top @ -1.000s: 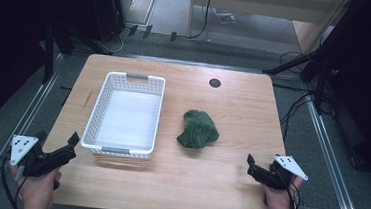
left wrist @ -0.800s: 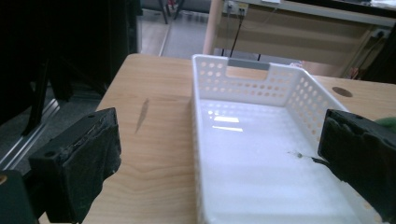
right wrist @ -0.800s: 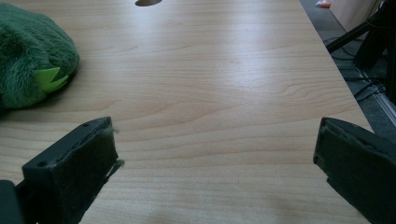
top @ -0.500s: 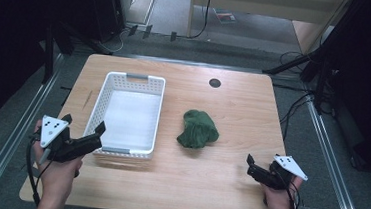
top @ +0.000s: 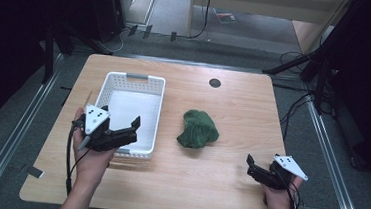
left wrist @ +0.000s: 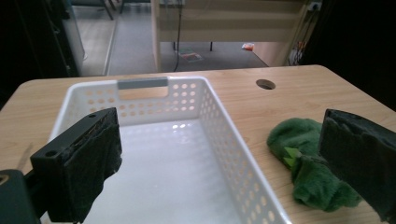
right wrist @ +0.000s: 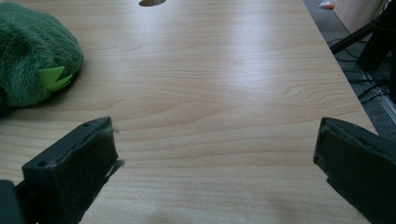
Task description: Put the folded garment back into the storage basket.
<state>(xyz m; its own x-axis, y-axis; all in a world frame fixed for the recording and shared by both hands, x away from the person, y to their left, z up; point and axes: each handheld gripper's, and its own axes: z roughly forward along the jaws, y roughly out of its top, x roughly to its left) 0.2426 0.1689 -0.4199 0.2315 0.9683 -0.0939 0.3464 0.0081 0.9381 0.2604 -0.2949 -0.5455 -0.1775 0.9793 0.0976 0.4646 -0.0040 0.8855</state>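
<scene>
Jaws of the left gripper [top: 130,130] are spread wide, w/ nothing held between them; the gripper is raised over the near end of the white perforated basket [top: 105,87]. In the left gripper view one black pad [left wrist: 88,158] is seen over the basket's bare floor, the other pad at the far right edge, in front of the green plush toy [left wrist: 308,163], w/ the basket's side wall between the two. The green plush toy is seen on the wooden table [top: 233,103], just beside the basket's right wall, apart from both grippers. The right gripper [top: 252,166] is held low at the table's near right corner, jaws likewise wide apart & empty; in the right gripper view the toy lies well off to the left, beyond the left pad [right wrist: 70,168].
</scene>
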